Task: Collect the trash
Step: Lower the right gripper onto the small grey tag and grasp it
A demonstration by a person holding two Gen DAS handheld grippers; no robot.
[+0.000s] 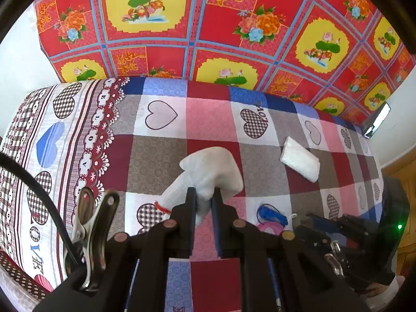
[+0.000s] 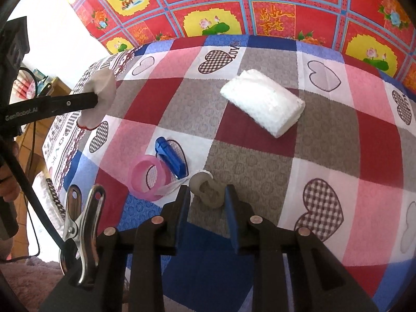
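Where the right wrist view starts at its left edge, found the left gripper [image 1: 205, 195] clenched on a white sock-like wad [image 1: 213, 166] with a red thread at one end. Held clear above the bed [image 2: 260, 169], wad bunched between the pads. Judged as trash already collected.

Moving right along the patchwork sheet: logged a pink tape roll [image 2: 137, 174] lying flat, touching a blue clip-like item [image 2: 170, 158] just behind it. Cannot tell whether either counts as trash.

Next right, and key for the coming move: logged a small whitish double-loop piece [image 2: 194, 182] lying directly between the jaws of the right gripper [image 2: 208, 187]. Long axis roughly across the jaw gap, tilted a little. Jaws part-open, straddling it closely; left end looks to touch the left pad. Cannot tell whether the pads actually press on it or merely bracket it. Right hand plainly the nearer one; left already occupied.

Farthest right and beyond: noted a folded white tissue pad [image 2: 262, 104], well apart from both grippers, long axis slanting down to the right. Judged as left for a later pick.
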